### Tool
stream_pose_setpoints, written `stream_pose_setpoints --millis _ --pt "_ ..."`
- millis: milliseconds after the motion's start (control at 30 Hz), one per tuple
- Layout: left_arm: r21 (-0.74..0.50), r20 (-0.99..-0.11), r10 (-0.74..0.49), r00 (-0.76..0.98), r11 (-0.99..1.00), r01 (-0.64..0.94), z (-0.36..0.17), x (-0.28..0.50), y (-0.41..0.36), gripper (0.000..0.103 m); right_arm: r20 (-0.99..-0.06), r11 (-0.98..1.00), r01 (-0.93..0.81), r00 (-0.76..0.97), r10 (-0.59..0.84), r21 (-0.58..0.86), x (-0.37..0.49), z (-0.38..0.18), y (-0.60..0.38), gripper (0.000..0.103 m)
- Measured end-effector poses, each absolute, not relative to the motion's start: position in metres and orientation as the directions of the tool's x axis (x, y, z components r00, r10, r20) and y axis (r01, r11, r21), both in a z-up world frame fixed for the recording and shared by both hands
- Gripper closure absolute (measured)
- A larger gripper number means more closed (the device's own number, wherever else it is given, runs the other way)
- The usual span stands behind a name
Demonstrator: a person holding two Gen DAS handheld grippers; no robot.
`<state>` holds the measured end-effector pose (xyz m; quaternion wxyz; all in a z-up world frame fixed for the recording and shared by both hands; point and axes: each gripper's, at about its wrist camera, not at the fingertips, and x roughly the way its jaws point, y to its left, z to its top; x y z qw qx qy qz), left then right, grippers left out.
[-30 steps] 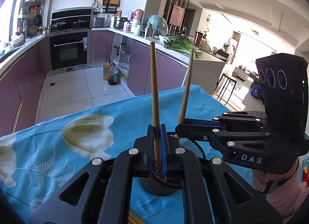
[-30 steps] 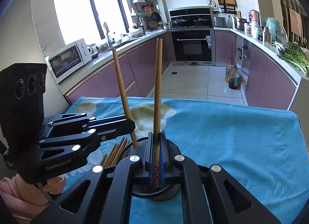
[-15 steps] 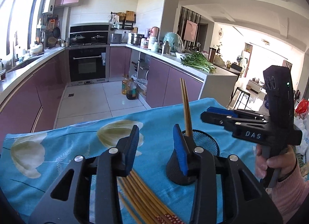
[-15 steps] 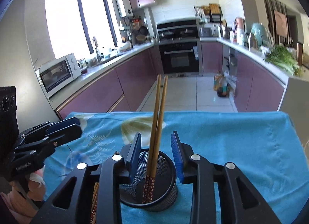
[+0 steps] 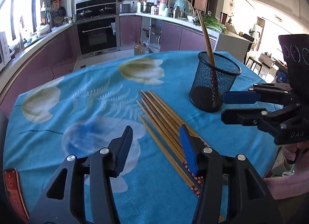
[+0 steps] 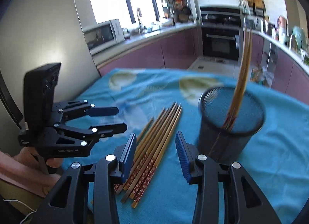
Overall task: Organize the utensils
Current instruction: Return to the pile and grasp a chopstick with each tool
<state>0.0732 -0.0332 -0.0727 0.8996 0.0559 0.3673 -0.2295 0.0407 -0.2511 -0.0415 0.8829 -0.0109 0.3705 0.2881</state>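
On the blue floral tablecloth (image 5: 92,92), a loose bundle of wooden chopsticks (image 5: 164,121) lies flat just left of the black mesh cup (image 5: 214,81), which already holds two chopsticks (image 5: 207,40) leaning on its rim. Left gripper (image 5: 156,146) and right gripper (image 6: 154,150) both hang over the bundle's patterned near ends, jaws opening, empty, pads clear of the wood. My read: next is a fresh pick, so each should single out one outer stick, pinch near the patterned end, lift clear of its neighbours, then tip it upright over the cup without knocking the rim.
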Motion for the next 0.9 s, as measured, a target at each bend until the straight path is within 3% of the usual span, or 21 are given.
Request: stream_pose_setpoints --millis 200,467,900 --pt "-0.061 -0.739 -0.345 0.579 0.889 0.453 -0.101 0.073 -0.045 0.054 -0.711 0.859 -0.464 0.528 0.464 0.216 0.049 -0.071 -0.249 0.064" --pt "-0.068 -0.775 -0.332 0.538 0.89 0.451 -0.118 0.077 -0.049 0.062 -0.727 0.876 -0.432 0.529 0.438 0.213 0.052 -0.081 -0.25 0.065" --pt "-0.084 -0.775 -0.333 0.538 0.897 0.433 -0.118 0.092 -0.049 0.086 -0.743 0.89 -0.421 0.537 0.399 0.174 0.057 -0.089 -0.242 0.073"
